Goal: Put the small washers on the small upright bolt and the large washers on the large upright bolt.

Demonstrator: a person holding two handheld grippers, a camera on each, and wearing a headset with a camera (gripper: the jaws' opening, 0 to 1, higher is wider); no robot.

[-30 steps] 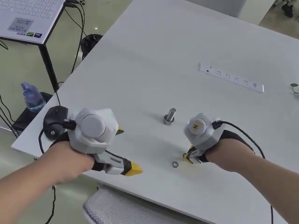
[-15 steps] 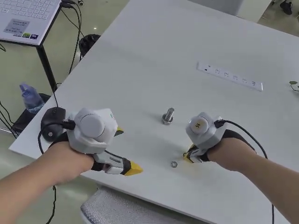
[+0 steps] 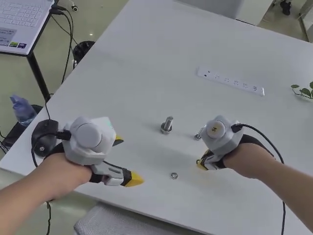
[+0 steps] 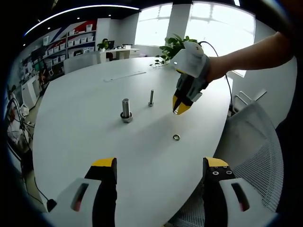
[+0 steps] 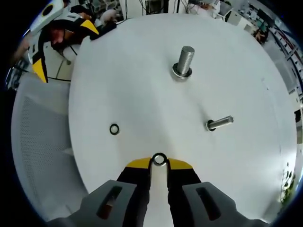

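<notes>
The large bolt stands upright mid-table with a washer at its base, and the thin small bolt stands to its right. One loose washer lies near the front edge. My right gripper is shut on a small washer, just above the table, near side of the small bolt and right of the loose washer. My left gripper is open at the front left with nothing between its jaws. From there I see the large bolt, small bolt and loose washer.
A white power strip lies farther back on the table. Plant leaves reach in at the right edge. A laptop sits on a stand to the left, with a bottle below. A mesh chair is at the front edge.
The camera has shifted. My right gripper has moved right, away from the large bolt, uncovering the small bolt behind it. The left gripper and the loose washer have stayed put.
</notes>
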